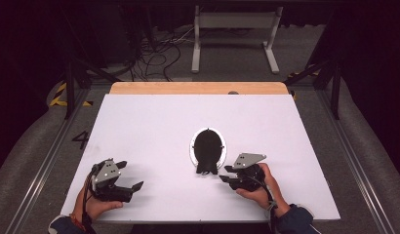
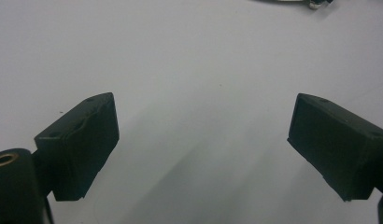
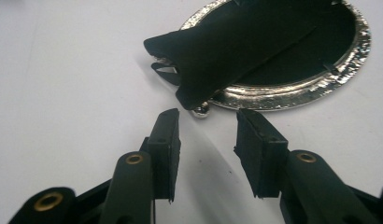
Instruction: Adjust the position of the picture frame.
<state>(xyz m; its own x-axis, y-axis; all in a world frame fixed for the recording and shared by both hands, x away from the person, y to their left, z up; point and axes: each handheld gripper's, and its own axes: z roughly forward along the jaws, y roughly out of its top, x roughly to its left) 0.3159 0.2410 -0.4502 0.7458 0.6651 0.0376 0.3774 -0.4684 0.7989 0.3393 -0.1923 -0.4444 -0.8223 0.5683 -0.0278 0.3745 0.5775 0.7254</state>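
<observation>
An oval silver-rimmed piece (image 1: 208, 146) lies near the middle of the white table, with black fabric (image 3: 245, 46) spread over it. One fabric end hangs off the rim toward me, and a small metal ball (image 3: 201, 111) shows beside it. My right gripper (image 1: 226, 174) sits just right of and below the oval, pointing left at it. In the right gripper view this gripper (image 3: 206, 126) is open with nothing between the jaws, and the ball lies just ahead of the tips. My left gripper (image 1: 130, 175) rests at the front left, far from the oval. Its jaws (image 2: 203, 135) stand wide open over bare table.
The white table top (image 1: 149, 126) has a wooden strip (image 1: 198, 88) along its far edge. Behind it are a white stand (image 1: 235, 29) and cables on the floor. Metal rails run along both sides of the table.
</observation>
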